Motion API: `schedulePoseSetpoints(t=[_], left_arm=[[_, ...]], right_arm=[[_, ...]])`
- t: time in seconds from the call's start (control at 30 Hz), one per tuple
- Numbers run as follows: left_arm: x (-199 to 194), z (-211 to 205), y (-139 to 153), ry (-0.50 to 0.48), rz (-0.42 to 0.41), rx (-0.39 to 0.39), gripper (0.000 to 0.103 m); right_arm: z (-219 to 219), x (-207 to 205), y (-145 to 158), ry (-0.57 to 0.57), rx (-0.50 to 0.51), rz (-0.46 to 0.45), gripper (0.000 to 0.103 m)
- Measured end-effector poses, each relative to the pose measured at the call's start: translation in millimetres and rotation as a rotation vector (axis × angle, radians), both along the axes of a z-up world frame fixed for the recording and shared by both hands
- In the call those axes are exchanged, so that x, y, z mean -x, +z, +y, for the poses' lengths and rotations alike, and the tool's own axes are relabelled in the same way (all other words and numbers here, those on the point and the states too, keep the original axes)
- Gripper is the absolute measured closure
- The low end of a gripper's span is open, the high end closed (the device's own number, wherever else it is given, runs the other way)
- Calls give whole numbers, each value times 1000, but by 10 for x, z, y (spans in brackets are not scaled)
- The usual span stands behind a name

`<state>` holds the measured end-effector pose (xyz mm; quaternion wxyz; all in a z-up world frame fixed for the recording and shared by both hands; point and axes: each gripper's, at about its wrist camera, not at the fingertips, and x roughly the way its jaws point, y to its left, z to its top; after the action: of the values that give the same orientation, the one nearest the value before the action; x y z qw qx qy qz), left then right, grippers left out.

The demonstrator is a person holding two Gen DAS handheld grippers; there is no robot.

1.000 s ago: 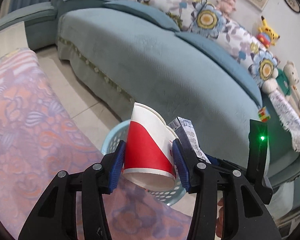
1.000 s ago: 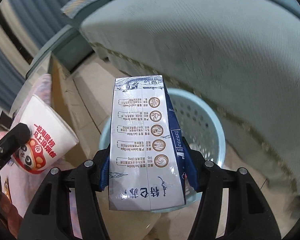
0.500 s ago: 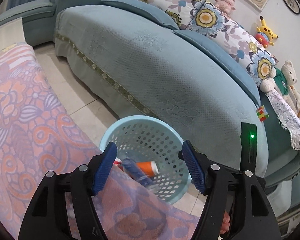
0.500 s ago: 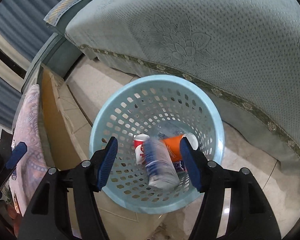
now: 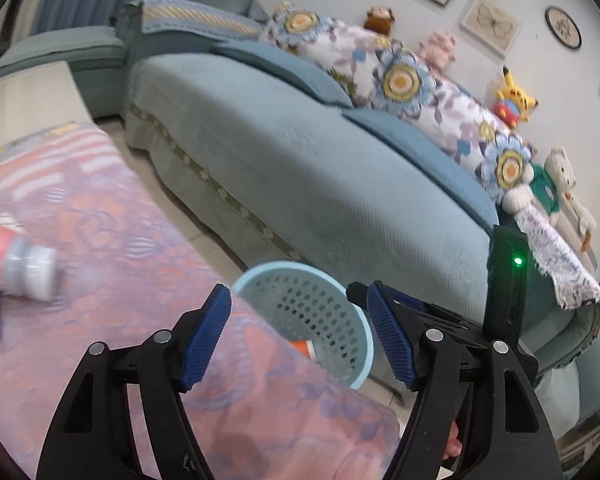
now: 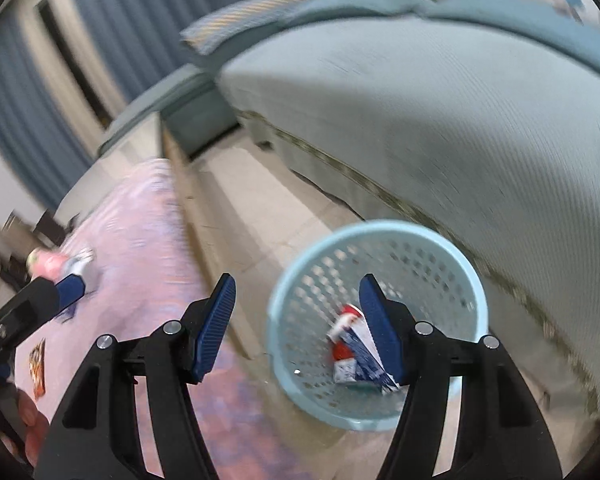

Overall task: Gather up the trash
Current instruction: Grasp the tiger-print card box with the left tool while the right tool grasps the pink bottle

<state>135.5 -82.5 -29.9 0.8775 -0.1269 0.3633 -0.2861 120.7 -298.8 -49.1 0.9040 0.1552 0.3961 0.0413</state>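
Sofa-side floor has the basket [image 6: 380, 264] with the carton [image 6: 360, 356] dropped in, so both your grippers, left [image 5: 300, 336] still widening and right [image 6: 296, 328], are spread and empty. Next grab looks like the pink bottle [image 5: 16, 260] at 9 o'clock on the floral cloth [image 5: 112, 240], so line up on it.

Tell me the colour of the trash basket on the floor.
Light blue basket, with small holes; the right wrist view shows it best.

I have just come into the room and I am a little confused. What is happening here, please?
A person is collecting trash with a handheld gripper in each hand. Both the left gripper and the right gripper are empty; the left one's jaws are opening. A cup and a carton lie inside the light blue basket on the floor beside the sofa. A pink bottle lies on the table's patterned cloth.
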Motion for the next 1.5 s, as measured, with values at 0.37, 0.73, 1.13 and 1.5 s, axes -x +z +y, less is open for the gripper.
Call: schedulePoseSetpoints(t=[0.37, 0.73, 1.13, 1.5], left_arm=[[709, 1314, 106, 328, -27, -36, 31], [1143, 2528, -199, 716, 87, -141, 28], [1234, 2757, -362, 702, 95, 0, 28], [1241, 2654, -389, 677, 94, -11, 28]], right_arm=[[1191, 24, 521, 347, 63, -157, 47], [2426, -304, 532, 667, 121, -235, 57], [3302, -791, 196, 830, 381, -168, 35], [3271, -871, 110, 872, 203, 1, 55]])
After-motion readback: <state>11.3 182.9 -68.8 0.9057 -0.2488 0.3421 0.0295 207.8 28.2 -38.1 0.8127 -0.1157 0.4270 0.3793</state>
